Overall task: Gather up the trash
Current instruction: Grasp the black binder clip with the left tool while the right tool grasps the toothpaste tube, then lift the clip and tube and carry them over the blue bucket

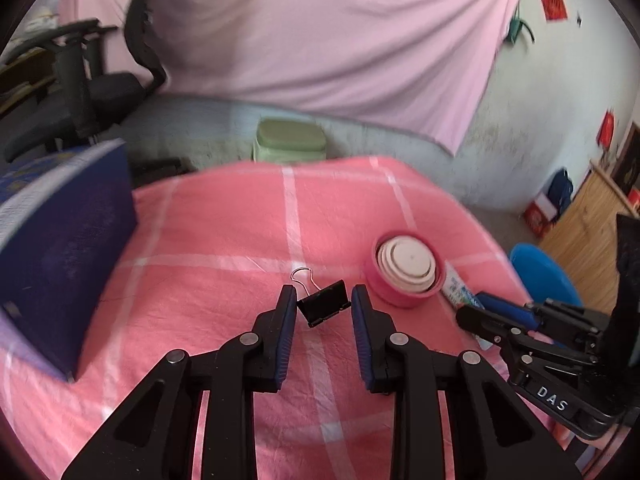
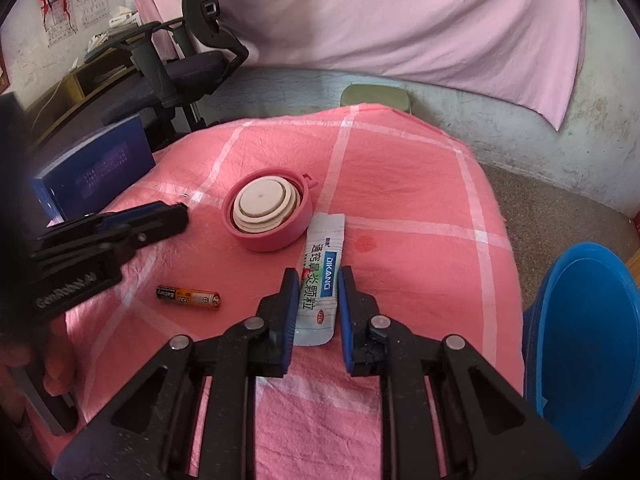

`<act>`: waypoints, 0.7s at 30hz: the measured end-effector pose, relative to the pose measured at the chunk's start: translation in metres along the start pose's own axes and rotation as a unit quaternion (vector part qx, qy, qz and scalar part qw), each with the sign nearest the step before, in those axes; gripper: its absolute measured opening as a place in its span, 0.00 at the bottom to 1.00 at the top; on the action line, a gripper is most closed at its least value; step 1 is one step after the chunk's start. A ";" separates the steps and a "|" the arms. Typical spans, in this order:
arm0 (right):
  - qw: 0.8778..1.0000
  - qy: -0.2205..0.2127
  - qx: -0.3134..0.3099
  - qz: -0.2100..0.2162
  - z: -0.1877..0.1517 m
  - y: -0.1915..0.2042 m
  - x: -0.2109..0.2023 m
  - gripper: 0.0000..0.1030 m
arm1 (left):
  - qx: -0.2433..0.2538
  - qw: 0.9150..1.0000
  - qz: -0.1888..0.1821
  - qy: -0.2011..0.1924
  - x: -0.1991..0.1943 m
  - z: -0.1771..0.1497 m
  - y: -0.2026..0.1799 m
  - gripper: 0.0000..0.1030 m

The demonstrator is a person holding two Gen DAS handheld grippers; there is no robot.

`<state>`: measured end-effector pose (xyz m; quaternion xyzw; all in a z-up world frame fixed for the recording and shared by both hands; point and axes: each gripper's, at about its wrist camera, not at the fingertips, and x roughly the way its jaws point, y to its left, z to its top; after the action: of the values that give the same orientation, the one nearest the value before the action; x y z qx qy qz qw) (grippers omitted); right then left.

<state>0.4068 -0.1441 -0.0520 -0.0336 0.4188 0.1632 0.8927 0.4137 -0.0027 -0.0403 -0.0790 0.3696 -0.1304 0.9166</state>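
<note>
Both claws are angled down toward the tabletop, side by side. The left claw point(image 1: 324, 304) has its jaws partly apart with the blue pads point(image 1: 286, 320) facing each other; a small clip sits right between the tips, just touching or nearly so, hard to call it a squeeze. The right claw point(image 2: 319, 284) is in the same pose, jaws narrowed around a sachet, left pad against its edge, right pad looks a hair off. From the right wrist view the left claw point(image 2: 168, 216) comes in from the left edge, and a bit of the person's fingers point(image 2: 56, 376) shows low on that side.
</note>
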 end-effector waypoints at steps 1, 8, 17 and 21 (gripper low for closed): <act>1.000 -0.006 0.001 -0.001 -0.001 0.000 -0.003 0.36 | -0.001 1.000 0.001 -0.018 -0.007 -0.001 0.000 0.23; 0.999 -0.051 0.005 0.004 -0.007 -0.003 -0.025 0.27 | -0.008 0.996 0.006 -0.092 -0.041 -0.011 -0.014 0.23; 0.988 -0.150 0.023 0.007 -0.013 -0.007 -0.063 0.27 | -0.003 0.985 -0.005 -0.170 -0.067 -0.013 -0.032 0.23; 0.969 -0.244 0.032 0.004 -0.019 -0.012 -0.102 0.27 | 0.010 0.976 -0.013 -0.217 -0.083 -0.009 -0.046 0.23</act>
<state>0.3353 -0.1862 0.0124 0.0379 0.1937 0.1566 0.9677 0.3418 -0.0228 0.0191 -0.1012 0.1601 -0.1254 0.9739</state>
